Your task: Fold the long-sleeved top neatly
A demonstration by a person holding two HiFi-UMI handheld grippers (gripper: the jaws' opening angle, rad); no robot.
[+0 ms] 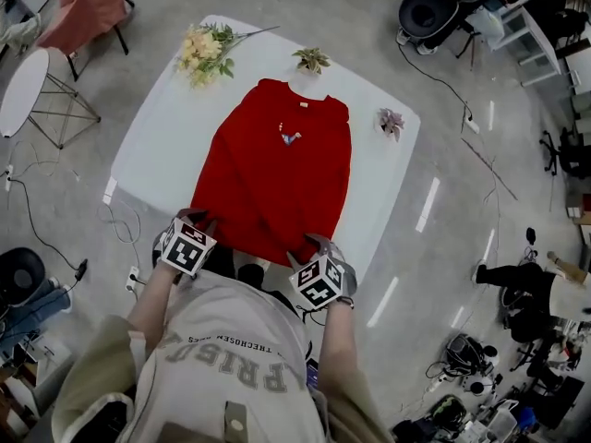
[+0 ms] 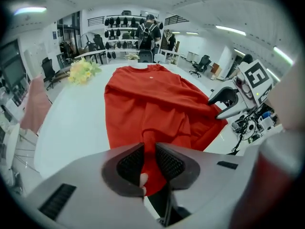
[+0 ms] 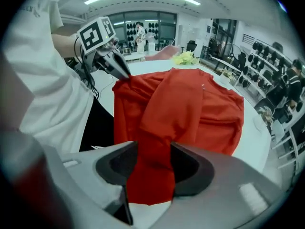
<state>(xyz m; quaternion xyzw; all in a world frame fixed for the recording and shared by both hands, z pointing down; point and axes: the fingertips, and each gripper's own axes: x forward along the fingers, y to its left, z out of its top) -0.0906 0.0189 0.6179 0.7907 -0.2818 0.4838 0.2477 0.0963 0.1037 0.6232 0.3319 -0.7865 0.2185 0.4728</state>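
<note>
Currently you stand at the near edge of a white desk (image 1: 157, 141), looking steeply down on a red long-sleeved top (image 1: 272, 169) spread across it. The top lies with its collar at the far side and its hem towards you, at the desk's near edge. A small pale and blue mark (image 1: 291, 137) sits on its chest. The gripper views show loose folds of red cloth lying over the body of the top.

Your left gripper (image 2: 149, 149) points down at the near left corner of the hem. Its jaws are closed tight on a narrow bunch of red cloth, which runs up between the two dark ribbed pads. Your right gripper (image 3: 153, 151) points down at the near right corner of the hem. Its jaws stand a little wider and clamp a thicker bunch of the same red cloth, which fills the gap from pad to pad. Both grippers sit level with each other, well apart, one at each end of the hem.

At the far left of the desk lies a bunch of pale yellow flowers (image 1: 205, 52). A small potted plant (image 1: 311, 59) stands just beyond the collar. Another small plant (image 1: 390, 121) stands near the top's far right shoulder, at the desk's right edge.
</note>
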